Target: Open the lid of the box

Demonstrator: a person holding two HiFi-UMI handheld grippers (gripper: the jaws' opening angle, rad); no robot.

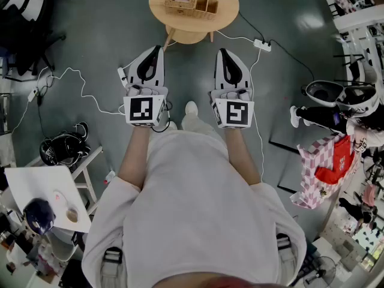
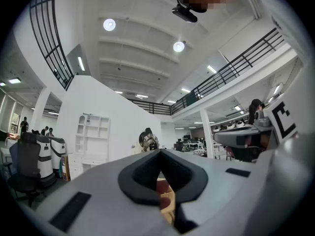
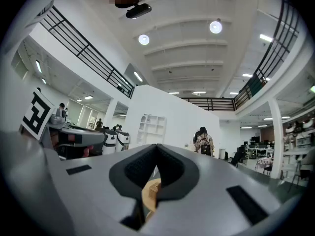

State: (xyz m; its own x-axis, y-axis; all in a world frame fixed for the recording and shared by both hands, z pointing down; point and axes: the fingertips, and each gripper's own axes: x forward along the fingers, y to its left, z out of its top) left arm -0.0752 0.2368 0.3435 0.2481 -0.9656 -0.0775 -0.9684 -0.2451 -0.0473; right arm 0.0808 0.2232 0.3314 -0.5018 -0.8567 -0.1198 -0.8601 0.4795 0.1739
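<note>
The woven box (image 1: 181,3) sits on the round wooden table (image 1: 227,11) at twelve o'clock from the person, well beyond both grippers. It looks like light, stiff rattan with a rough weave, so its lid should lift easily. I'd pinch the lid's edge and steady the body. The left gripper (image 1: 156,51) and right gripper (image 1: 224,54) are both closed tight, holding nothing.
</note>
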